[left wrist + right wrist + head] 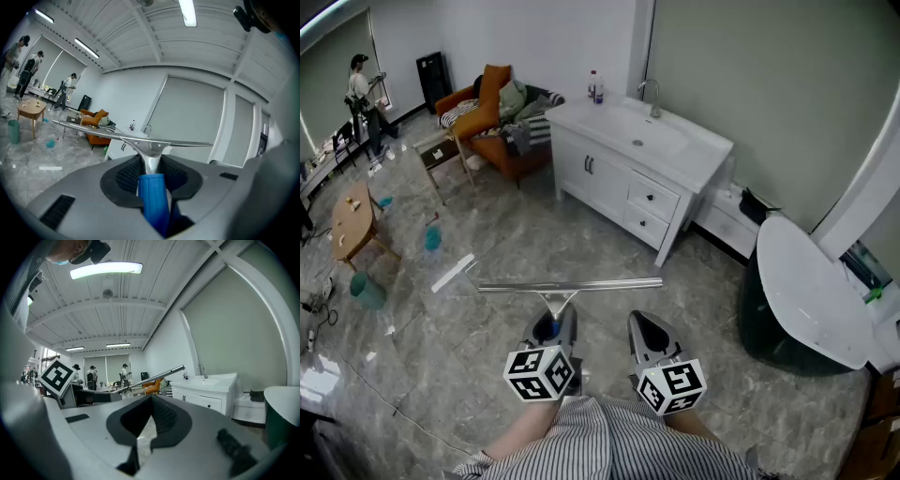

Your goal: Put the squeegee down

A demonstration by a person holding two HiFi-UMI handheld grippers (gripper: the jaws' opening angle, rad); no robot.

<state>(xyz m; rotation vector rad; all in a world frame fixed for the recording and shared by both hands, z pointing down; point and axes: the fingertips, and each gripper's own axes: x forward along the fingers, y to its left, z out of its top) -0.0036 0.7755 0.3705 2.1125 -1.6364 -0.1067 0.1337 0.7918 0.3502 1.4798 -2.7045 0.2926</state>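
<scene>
The squeegee [572, 285] has a long metal blade bar and a blue handle [152, 197]. It hangs level above the marble floor, in front of me. My left gripper [551, 333] is shut on the blue handle, and the metal neck rises between its ribbed pads [125, 177]. In the left gripper view the blade bar [140, 138] runs across the picture just past the jaws. My right gripper [652, 337] hangs beside it on the right, apart from the squeegee. Its jaws [151, 399] meet at the tips with nothing between them. The blade's end [159, 373] shows in the right gripper view.
A white vanity with a sink [637, 141] stands ahead, with an orange armchair [487, 122] to its left. A small wooden table [352, 220] and teal bins [367, 291] stand at the left. A white-topped dark tub [811, 291] stands at the right. A person [364, 94] stands far left.
</scene>
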